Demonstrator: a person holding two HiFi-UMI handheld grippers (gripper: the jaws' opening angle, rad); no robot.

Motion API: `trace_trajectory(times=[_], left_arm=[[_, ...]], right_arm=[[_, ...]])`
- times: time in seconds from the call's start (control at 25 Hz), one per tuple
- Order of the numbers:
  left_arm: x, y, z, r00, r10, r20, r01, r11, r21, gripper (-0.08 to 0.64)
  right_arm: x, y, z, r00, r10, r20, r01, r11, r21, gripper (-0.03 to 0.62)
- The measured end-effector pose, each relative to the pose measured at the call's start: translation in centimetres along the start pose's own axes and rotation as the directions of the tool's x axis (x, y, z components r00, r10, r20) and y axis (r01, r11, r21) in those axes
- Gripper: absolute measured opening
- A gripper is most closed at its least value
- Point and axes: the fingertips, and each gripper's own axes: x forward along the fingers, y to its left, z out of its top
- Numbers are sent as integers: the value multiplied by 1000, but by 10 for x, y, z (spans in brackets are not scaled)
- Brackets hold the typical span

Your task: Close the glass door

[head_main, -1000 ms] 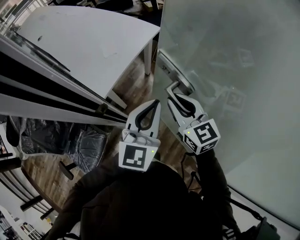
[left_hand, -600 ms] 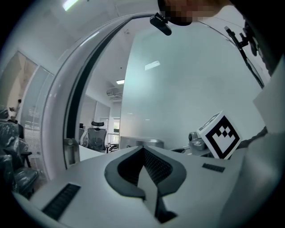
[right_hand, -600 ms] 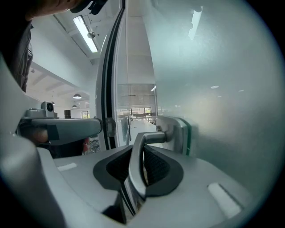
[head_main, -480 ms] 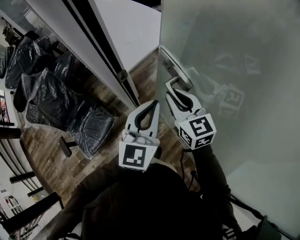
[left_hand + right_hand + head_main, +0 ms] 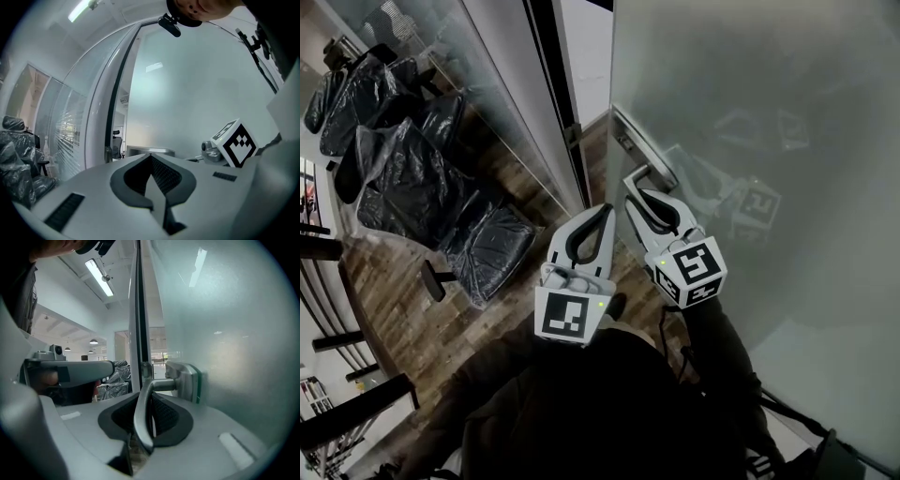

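**Right hand-held gripper clenched on the lever of the frosted glass door**

Nearest the camera, the person's dark sleeves [image 5: 581,412] reach forward, each one carrying a gripper with a marker cube at its back.

The left hand-held gripper [image 5: 602,214] hangs free over the wood floor [image 5: 412,309], just beside its partner and touching nothing. Its own view shows the jaws brought together with only the empty teardrop hollow between the pads.

The right hand-held gripper [image 5: 649,197] points slightly downward at the door. Its jaws are clamped on the door handle [image 5: 643,178], a metal lever. In the right gripper view the lever curves down from its square metal plate [image 5: 186,380] and runs lengthwise between the ribbed pads [image 5: 164,416], which press on it from both sides.

The glass door [image 5: 759,141] is frosted and fills the right part of the head view. Both marker cubes are faintly reflected in it. The handle sits close to the door's free edge. That edge stands near a dark frame post [image 5: 551,84], and in the head view a narrow strip of pale surface shows between them, so the door is not flush with the post.

Left of the post runs a glass partition [image 5: 478,84]. Beyond it, a row of chairs wrapped in black plastic [image 5: 412,178] stands on the wood floor. In the right gripper view a ceiling light strip [image 5: 99,277] glows overhead, with more room visible past the door's edge.
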Motion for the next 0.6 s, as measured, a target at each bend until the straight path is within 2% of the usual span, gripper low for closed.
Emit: trace_trajectory(times=[0.32, 0.6], left_arm=[[-45, 14, 17, 999, -23, 27, 22, 1000, 21, -3], [-50, 13, 21, 999, -37, 35, 36, 999, 27, -3]], right_arm=[[-4, 57, 2, 1000, 7, -5, -7, 1000, -17, 64], [-6, 70, -2, 1000, 23, -5, -23, 1000, -18, 64]])
